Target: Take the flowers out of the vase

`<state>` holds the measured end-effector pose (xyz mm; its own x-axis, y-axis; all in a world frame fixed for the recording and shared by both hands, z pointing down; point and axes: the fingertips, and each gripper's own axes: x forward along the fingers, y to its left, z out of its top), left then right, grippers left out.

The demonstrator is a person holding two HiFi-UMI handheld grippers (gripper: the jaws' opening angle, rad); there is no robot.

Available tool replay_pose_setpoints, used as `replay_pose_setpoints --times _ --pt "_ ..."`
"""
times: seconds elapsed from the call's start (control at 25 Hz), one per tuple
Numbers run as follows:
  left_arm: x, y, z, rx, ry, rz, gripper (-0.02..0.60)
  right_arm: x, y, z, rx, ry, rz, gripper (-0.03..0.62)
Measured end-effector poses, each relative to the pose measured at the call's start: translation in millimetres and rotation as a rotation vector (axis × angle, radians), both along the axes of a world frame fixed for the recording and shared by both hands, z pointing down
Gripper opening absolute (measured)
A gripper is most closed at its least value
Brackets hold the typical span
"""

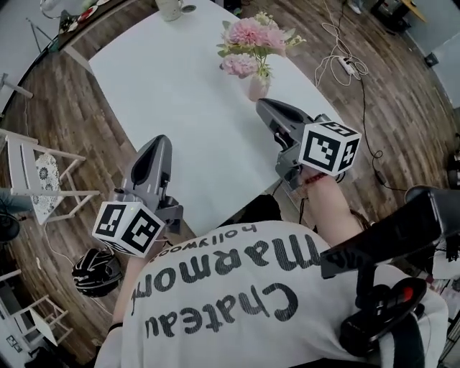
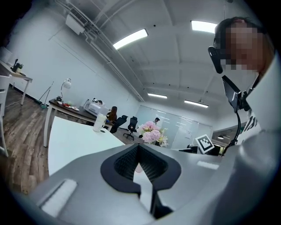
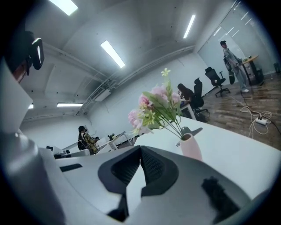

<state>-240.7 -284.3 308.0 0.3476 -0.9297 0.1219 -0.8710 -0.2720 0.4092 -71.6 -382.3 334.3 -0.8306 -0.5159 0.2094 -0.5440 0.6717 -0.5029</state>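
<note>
Pink and white flowers point(image 1: 249, 42) stand in a small pink vase point(image 1: 257, 88) on the white table point(image 1: 165, 79), toward its far right side. My right gripper point(image 1: 263, 105) is shut and empty, its tip just in front of the vase. In the right gripper view the flowers point(image 3: 154, 107) and vase point(image 3: 191, 147) rise a little to the right of the shut jaws point(image 3: 141, 148). My left gripper point(image 1: 161, 140) hangs over the table's near left part, well short of the vase. Its jaws point(image 2: 138, 146) meet at the tip with nothing between them, and the flowers point(image 2: 152, 133) show far ahead.
A white cup point(image 1: 170, 8) stands at the table's far end. A white chair point(image 1: 37, 177) and a dark helmet point(image 1: 96, 272) are on the wooden floor at the left. Cables point(image 1: 343, 63) lie on the floor at the right. People sit and stand at desks beyond the table.
</note>
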Motion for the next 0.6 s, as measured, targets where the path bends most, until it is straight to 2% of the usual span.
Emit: replay_pose_setpoints --times 0.28,0.48,0.6 --pt "28 -22 15 -0.043 0.028 -0.145 0.003 12 -48 12 -0.02 0.035 -0.174 0.015" --pt "47 -39 22 -0.068 0.014 -0.207 0.003 23 -77 23 -0.042 0.024 -0.23 0.015" --pt "44 -43 26 -0.081 0.009 -0.272 0.003 24 -92 25 -0.039 0.012 -0.258 0.015"
